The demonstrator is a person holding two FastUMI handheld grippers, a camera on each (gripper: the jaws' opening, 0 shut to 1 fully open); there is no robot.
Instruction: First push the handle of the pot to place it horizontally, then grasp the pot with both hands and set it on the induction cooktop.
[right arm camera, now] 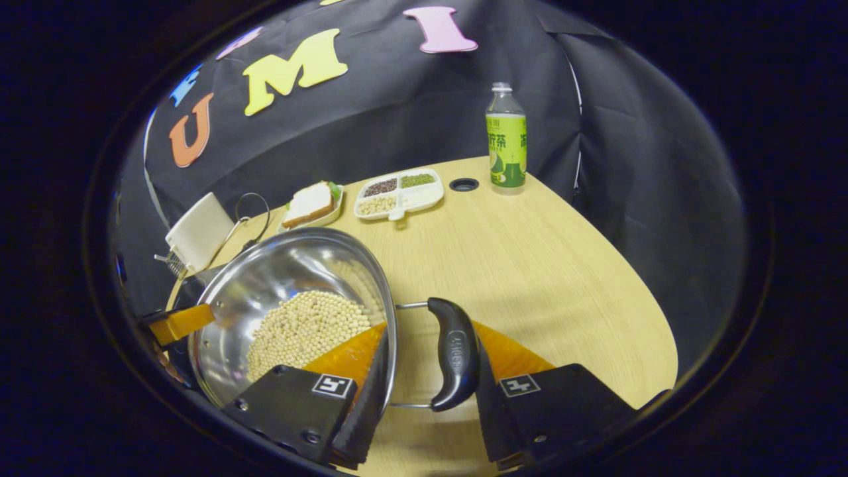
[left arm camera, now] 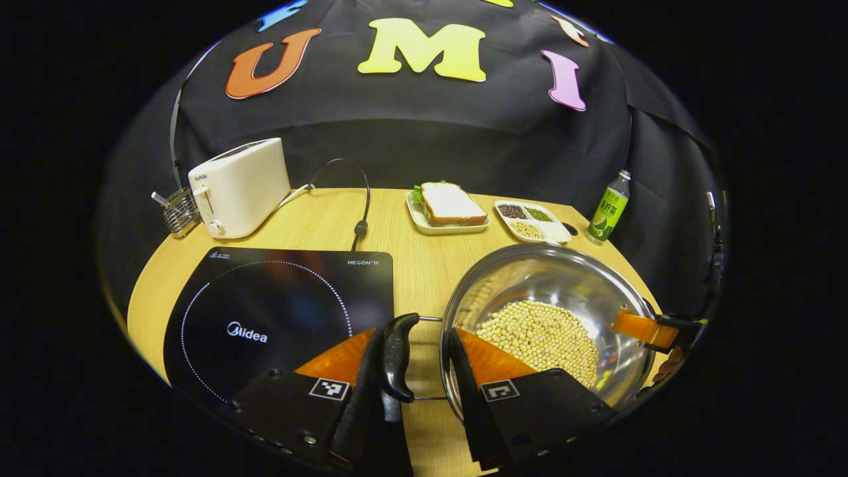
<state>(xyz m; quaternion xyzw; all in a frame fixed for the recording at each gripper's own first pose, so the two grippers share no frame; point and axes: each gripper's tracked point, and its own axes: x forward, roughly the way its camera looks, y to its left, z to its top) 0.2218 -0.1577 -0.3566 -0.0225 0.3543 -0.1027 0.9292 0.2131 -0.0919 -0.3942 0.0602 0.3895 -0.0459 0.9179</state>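
the handles looked level already, so the step in hand seemed to be the two-handed grasp, with the lift not yet begun. the left gripper (left arm camera: 416, 361) had its jaws apart around the pot's left handle (left arm camera: 396, 356); the black grip lay against the inner face of one finger, while the other finger stood off it beside the pot's wall. the right gripper (right arm camera: 424, 361) straddled the right handle (right arm camera: 454, 352) the same way, jaws apart, one finger close by the grip and the other against the pot's rim. i could not tell whether either finger pressed yet.

the pot (left arm camera: 560, 275) sat on the desk (left arm camera: 424, 265), just to the right of the induction cooktop (left arm camera: 278, 311) and not on it. it was a wide, shiny steel bowl with a thin rim, holding a mound of pale beans (left arm camera: 540, 334), and each black grip hung on a thin wire loop.

the next move likely called for both jaws to close firmly on the grips, then an even lift and a sideways carry toward the left onto the cooktop's ring. a tilt could spill the beans, and the slim loops might let the pot swing.
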